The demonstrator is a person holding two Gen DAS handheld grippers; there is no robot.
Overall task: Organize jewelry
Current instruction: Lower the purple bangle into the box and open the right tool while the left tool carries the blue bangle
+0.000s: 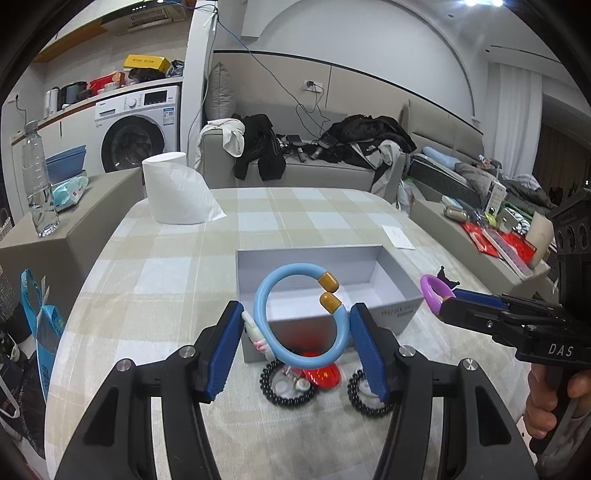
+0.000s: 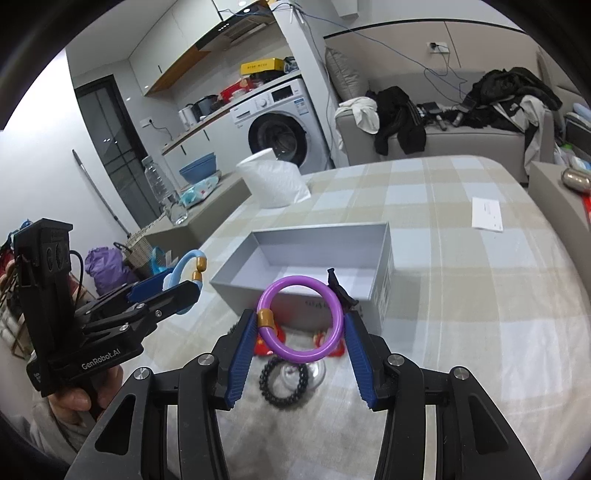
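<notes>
Fingers of my left gripper [image 1: 295,336] pinch a stiff, light blue plastic bangle [image 1: 300,312] across its width; my right gripper [image 2: 301,338] clamps a purple one [image 2: 300,318]. Both look slippery, probably. Beyond, black bead bracelets [image 1: 288,386] lie before the open grey cardboard box [image 1: 317,280].

Even, cool indoor light from bright ceiling spots [image 1: 480,3] at far right; soft shadows; strong fisheye bending, black vignette corners; mostly sharp.
</notes>
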